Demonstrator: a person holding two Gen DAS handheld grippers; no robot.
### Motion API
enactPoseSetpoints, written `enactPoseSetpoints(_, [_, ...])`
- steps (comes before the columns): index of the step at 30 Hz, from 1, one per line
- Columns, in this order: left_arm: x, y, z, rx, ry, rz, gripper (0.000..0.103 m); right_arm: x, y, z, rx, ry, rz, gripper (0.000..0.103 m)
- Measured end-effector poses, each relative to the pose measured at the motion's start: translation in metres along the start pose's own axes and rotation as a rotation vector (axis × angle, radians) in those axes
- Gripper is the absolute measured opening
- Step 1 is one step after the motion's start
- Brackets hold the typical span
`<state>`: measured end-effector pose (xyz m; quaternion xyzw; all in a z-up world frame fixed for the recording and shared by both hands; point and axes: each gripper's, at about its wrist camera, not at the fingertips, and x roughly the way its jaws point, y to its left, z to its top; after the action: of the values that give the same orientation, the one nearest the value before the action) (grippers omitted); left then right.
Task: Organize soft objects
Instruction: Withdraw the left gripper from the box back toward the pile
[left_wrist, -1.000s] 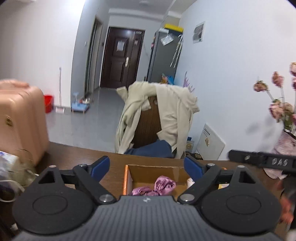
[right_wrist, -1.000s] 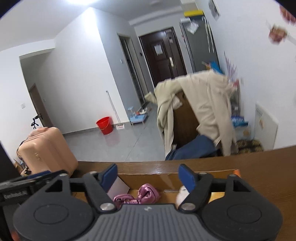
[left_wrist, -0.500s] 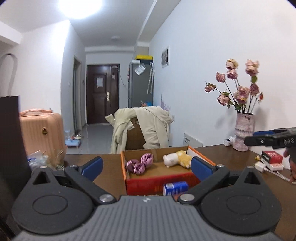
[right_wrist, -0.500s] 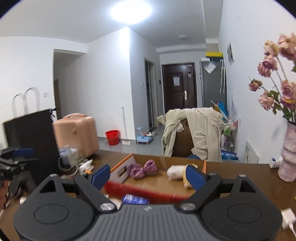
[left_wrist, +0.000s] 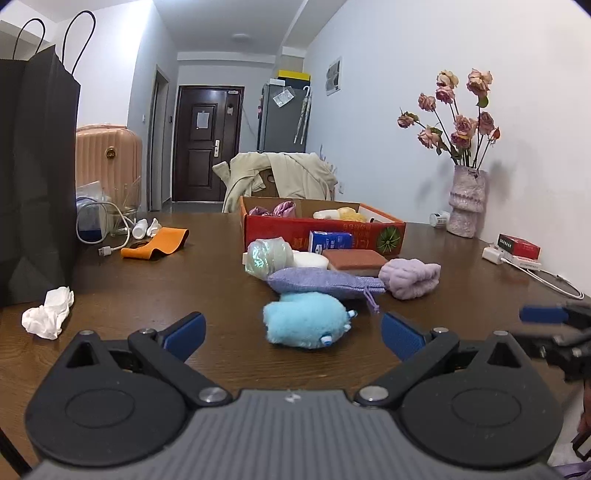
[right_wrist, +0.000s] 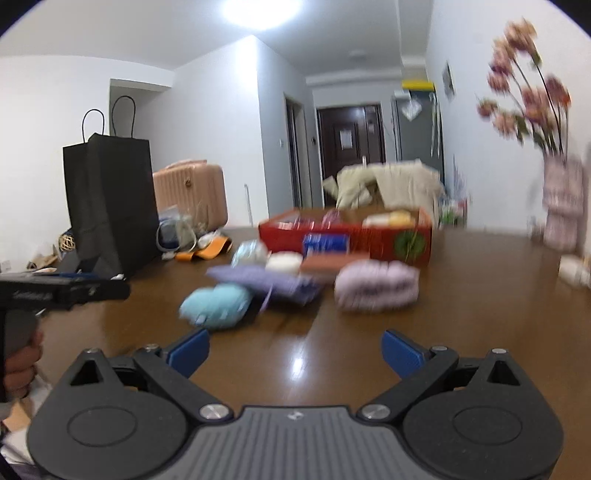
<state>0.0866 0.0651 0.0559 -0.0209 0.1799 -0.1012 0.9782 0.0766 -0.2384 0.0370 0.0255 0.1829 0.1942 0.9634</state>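
We hold the left tongs (left_wrist: 291, 330) low over the brown surface (left_wrist: 155, 291), jaws spread wide with nothing gripped, and the fluffy blue toy (left_wrist: 306, 325) lies just ahead of them, between the two blue pads but untouched. The right tongs (right_wrist: 295, 350) have just been opening and now stand wide too, empty, with only bare wood between the pads; this view is blurred. Behind the blue toy we see a lilac pouch (left_wrist: 321, 282) lying flat, its drawstring trailing toward the toy, and a rolled lilac cloth (left_wrist: 410, 277) just to its right. Farther back sits a brown sponge block (left_wrist: 356, 260), then the red cardboard box (left_wrist: 325, 230) with a pink satin piece (left_wrist: 280, 209) and a yellow-and-white plush (left_wrist: 340, 213) already inside. A crumpled tissue (left_wrist: 48, 312) lies off to the left, near the black paper bag (left_wrist: 33, 177).
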Motion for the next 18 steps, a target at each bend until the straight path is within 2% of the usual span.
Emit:
enactPoseSetpoints(7, [0.012,0.004,-0.008,-0.031,0.033,0.002,0.103,0.006,-0.001,-0.011,0.038,0.046,-0.025,0.100])
enactPoseSetpoints(13, [0.033,0.009,0.004,-0.093,0.044,0.002,0.103,0.028,-0.006,0.006,0.075,0.043,0.030,0.098])
enactPoseSetpoints(15, [0.046,0.013,0.011,-0.127,0.053,-0.010,0.102,0.041,-0.006,0.013,0.074,0.044,0.036,0.093])
enactPoseSetpoints(18, [0.066,0.017,0.023,-0.146,0.057,-0.026,0.097,0.062,-0.007,0.025,0.086,0.039,0.049,0.092])
